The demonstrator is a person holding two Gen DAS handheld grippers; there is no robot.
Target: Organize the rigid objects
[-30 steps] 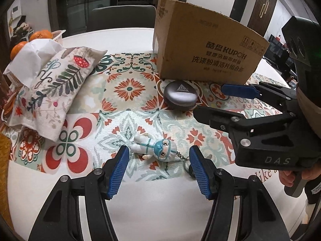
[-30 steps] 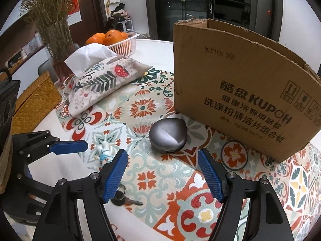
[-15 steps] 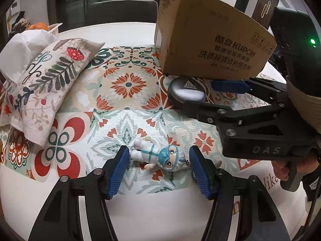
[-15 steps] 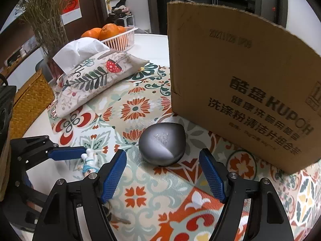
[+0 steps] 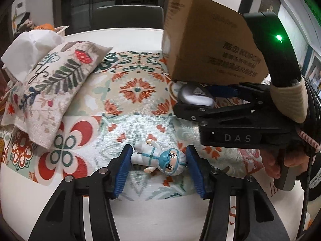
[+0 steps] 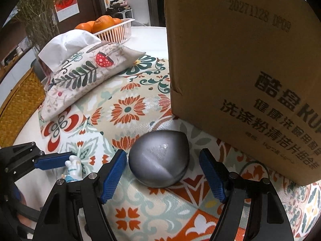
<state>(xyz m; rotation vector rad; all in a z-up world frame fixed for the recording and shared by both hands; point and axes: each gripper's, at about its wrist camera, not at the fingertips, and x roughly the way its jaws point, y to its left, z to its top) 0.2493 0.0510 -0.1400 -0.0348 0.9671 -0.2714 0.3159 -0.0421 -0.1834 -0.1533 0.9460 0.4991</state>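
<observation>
Left tongs [image 5: 158, 166] gape around the small figurine [image 5: 158, 157] lying on the patterned mat [image 5: 128, 104]; right tongs [image 6: 162, 175] gape around the grey rounded case [image 6: 159, 158], just beside the cardboard box [image 6: 240, 60] on the tabletop [image 5: 124, 38].

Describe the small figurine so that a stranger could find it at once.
Start at the cardboard box on the patterned mat. Nearer the table edge, the figurine lies between the left gripper's open fingers. Unlike the grey case by the box, it is a white-suited doll with a blue hood.
</observation>
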